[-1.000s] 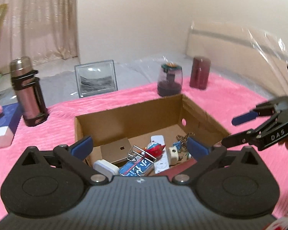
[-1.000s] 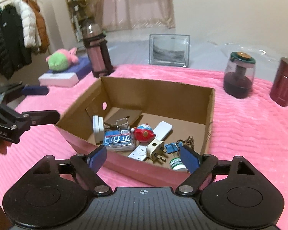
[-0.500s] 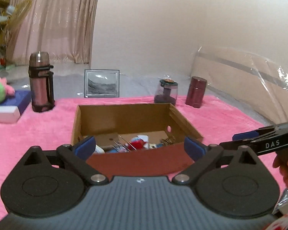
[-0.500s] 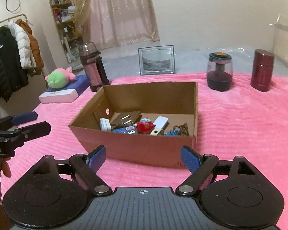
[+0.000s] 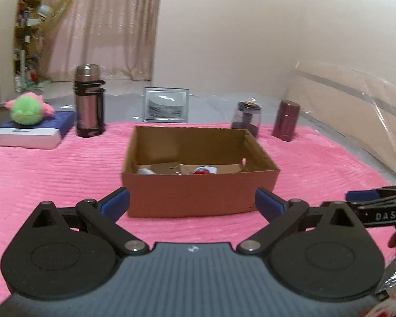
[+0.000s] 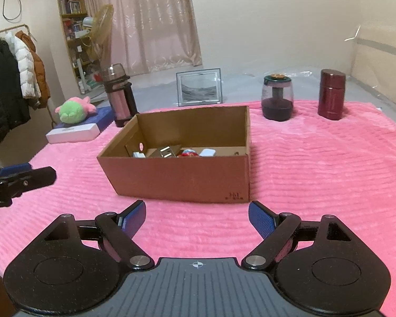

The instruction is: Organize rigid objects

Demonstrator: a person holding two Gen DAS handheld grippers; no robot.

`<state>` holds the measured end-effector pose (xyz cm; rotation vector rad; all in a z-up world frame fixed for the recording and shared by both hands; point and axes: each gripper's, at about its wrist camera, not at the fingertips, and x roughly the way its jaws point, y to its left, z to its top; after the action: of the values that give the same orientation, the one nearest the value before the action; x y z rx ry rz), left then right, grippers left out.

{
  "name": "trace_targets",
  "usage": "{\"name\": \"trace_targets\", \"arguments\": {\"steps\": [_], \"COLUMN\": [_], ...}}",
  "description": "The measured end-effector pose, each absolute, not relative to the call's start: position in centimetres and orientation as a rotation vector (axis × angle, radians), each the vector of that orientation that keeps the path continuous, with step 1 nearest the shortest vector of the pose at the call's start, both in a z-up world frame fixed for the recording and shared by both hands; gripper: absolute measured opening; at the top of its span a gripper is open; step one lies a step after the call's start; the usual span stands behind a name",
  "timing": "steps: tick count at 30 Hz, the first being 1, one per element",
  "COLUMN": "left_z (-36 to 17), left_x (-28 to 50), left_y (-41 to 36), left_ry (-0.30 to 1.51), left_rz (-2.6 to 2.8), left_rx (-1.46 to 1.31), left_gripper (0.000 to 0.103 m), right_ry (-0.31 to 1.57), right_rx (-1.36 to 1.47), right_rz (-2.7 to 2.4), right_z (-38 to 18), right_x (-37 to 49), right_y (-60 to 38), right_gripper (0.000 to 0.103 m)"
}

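Pink ribbed blanket (image 6: 316,163) over a bed, curtains and bare wall behind. Our left gripper (image 5: 192,203) has its blue pads spread wide, nothing between them. Our right gripper (image 6: 197,218) likewise stands apart and empty, hovering above the blanket.

Just beyond both sits the cardboard box (image 6: 182,177), open-topped, centred on the blanket. Small items (image 6: 177,153) lie on its floor, mostly hidden by the near wall: something white, a red-and-blue toy, a metal clip; the rest we cannot tell.

Handling, as we judge it: those pieces look light, hard and smooth, likely to slip, so we would pinch across flat sides, not rounded ends. Box walls are stiff but thin; take the rim, or press in from both ends.

Behind the box stand a steel flask (image 6: 120,97), a picture frame (image 6: 199,87), a dark jar (image 6: 277,97) and a maroon canister (image 6: 331,95). Flask and canister probably heavy; grip mid-body. Frame and jar fragile, we suspect.
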<state>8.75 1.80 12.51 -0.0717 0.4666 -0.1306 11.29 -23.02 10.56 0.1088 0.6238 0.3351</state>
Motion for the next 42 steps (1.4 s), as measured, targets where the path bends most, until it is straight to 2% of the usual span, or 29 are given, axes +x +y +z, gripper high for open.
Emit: {"name": "trace_targets", "arguments": {"steps": [16, 42], "left_z": [8.4, 5.0], "left_x": [2.0, 0.7], "left_y": [2.2, 0.6], "left_ry": [0.575, 0.698], "left_rz": [-0.060, -0.037], "left_rx": [-0.110, -0.059], "left_gripper": [0.098, 0.098], "right_ry": [0.666, 0.754], "right_rx": [0.105, 0.115], "right_rz": [0.341, 0.323], "right_z": [8.3, 5.3], "right_x": [4.7, 2.2], "right_y": [-21.8, -21.4], "right_gripper": [0.082, 0.082]}}
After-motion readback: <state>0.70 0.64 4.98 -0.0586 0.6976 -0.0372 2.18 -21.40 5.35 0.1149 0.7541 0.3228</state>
